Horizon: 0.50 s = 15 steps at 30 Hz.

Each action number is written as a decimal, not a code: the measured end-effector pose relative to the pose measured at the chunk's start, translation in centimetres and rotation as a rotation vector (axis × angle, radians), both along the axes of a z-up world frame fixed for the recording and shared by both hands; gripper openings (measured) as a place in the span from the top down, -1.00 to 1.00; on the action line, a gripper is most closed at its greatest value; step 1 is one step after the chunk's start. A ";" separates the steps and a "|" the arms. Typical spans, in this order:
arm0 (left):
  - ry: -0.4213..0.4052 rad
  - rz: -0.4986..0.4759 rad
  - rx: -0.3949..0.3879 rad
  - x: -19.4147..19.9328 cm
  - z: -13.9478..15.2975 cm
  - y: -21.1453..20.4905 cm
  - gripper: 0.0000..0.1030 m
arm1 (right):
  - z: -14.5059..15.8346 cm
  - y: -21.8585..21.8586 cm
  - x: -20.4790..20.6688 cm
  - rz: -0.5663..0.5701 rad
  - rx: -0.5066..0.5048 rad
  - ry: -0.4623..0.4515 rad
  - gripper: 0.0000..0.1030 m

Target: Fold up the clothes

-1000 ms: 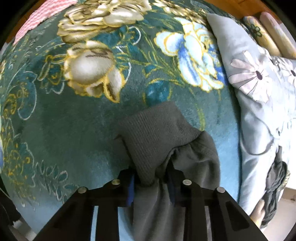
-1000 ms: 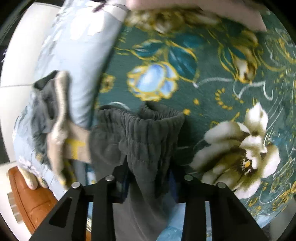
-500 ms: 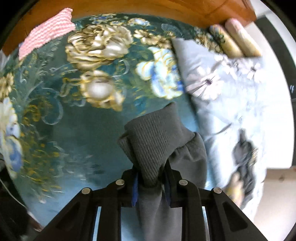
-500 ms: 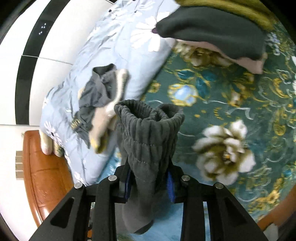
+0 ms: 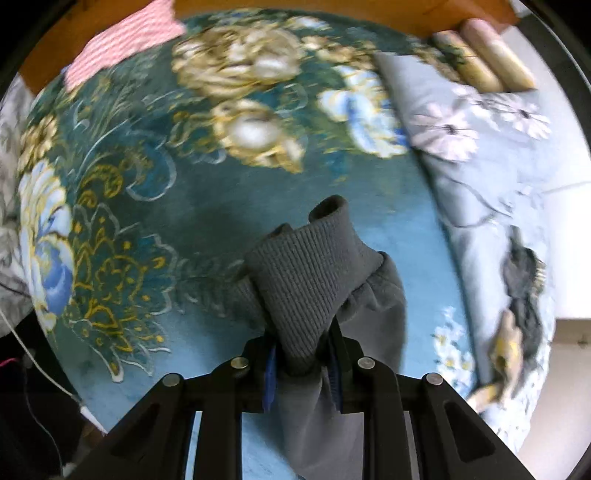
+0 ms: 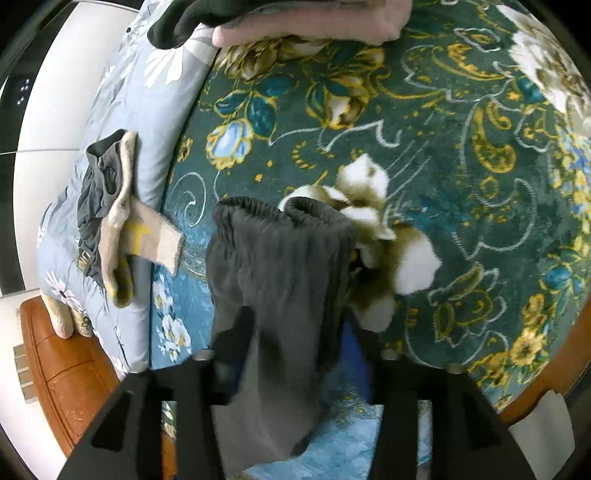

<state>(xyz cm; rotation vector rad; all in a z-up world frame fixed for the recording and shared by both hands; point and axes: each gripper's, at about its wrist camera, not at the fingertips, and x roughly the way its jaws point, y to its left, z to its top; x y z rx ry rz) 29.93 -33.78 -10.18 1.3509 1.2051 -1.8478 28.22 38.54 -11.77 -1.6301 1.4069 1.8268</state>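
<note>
A dark grey pair of sweatpants hangs between my two grippers above a teal floral blanket point(image 5: 184, 206). My left gripper point(image 5: 301, 354) is shut on the ribbed leg cuff point(image 5: 310, 273), which stands up out of the jaws. In the right wrist view the gathered elastic waistband point(image 6: 280, 236) sits between the jaws of my right gripper point(image 6: 299, 332). Those jaws are opening and blurred. The right-hand finger stands clear of the cloth, and the cloth sags against the left-hand finger point(image 6: 232, 332).
A light-blue flowered quilt point(image 6: 147, 110) lies beside the blanket, with a heap of grey and beige clothes point(image 6: 107, 206) on it. A person's arm in a dark sleeve point(image 6: 314, 18) crosses the top. A wooden bed frame point(image 6: 66, 369) and pink striped cloth point(image 5: 122, 40) border the bed.
My right jaws have spread apart from the waistband they were pinching. Both grippers have risen and moved across the bed with the pants. My left grip on the cuff is unchanged.
</note>
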 end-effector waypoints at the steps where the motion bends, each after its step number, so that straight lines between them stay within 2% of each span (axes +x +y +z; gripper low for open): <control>1: 0.013 -0.029 -0.020 -0.4 0.9 0.8 0.53 | 0.1 0.2 0.5 -0.008 0.002 0.002 -0.22; 6: 0.022 -0.224 -0.156 -3.6 5.5 6.0 0.53 | 1.6 1.3 2.5 -0.026 0.007 -0.010 -0.28; 10: 0.025 -0.456 -0.311 -5.8 8.8 13.7 0.53 | 2.3 2.0 2.6 -0.015 -0.008 -0.006 -0.28; 12: 0.020 -0.579 -0.386 -6.7 9.4 18.3 0.53 | 2.7 2.2 2.3 -0.012 -0.022 0.007 -0.28; 15: 0.002 -0.744 -0.448 -7.8 8.5 24.9 0.53 | 3.5 2.4 1.3 0.017 -0.042 0.043 -0.28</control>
